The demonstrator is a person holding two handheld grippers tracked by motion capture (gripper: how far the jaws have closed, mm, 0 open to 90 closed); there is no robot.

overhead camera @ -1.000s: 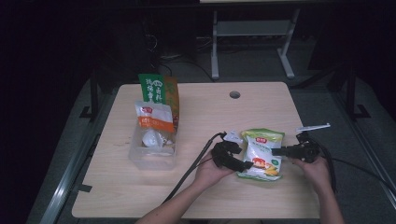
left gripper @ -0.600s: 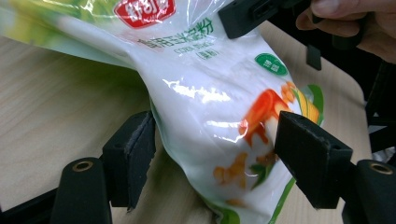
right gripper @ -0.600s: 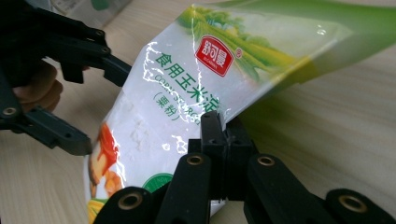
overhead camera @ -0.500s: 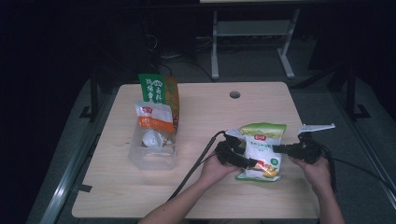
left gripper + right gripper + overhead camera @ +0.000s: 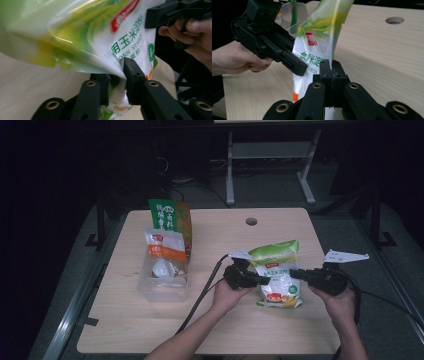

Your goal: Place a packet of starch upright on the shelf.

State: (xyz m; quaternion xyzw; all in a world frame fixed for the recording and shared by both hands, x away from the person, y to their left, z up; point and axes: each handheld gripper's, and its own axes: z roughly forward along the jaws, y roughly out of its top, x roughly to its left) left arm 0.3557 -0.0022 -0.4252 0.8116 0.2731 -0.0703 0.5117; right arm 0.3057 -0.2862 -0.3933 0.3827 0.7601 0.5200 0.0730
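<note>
A clear plastic bin (image 5: 164,282) is seen on the left part of the tabletop (image 5: 215,330); a white and orange packet (image 5: 166,251) and a white pouch (image 5: 163,268) are held in it, and a green and orange bag (image 5: 170,220) is stood upright at its far end. Nearer the right, a green and white starch bag (image 5: 278,274) is held raised between the two grippers, its lower end near the tabletop. The left gripper (image 5: 264,280) is clamped on the bag's left edge; its jaws have just been closing, and in the left gripper view the film is seen pinched between them (image 5: 120,75). The right gripper (image 5: 295,274) is clamped on the opposite edge, with its jaws pressed tight on a thin seam in the right gripper view (image 5: 331,70). Black cables (image 5: 200,295) are trailed across the tabletop between the bin and the bag. A round hole (image 5: 251,221) is seen at the far edge. The bag's printed lettering (image 5: 127,41) is made legible in the gripper views alone.
</note>
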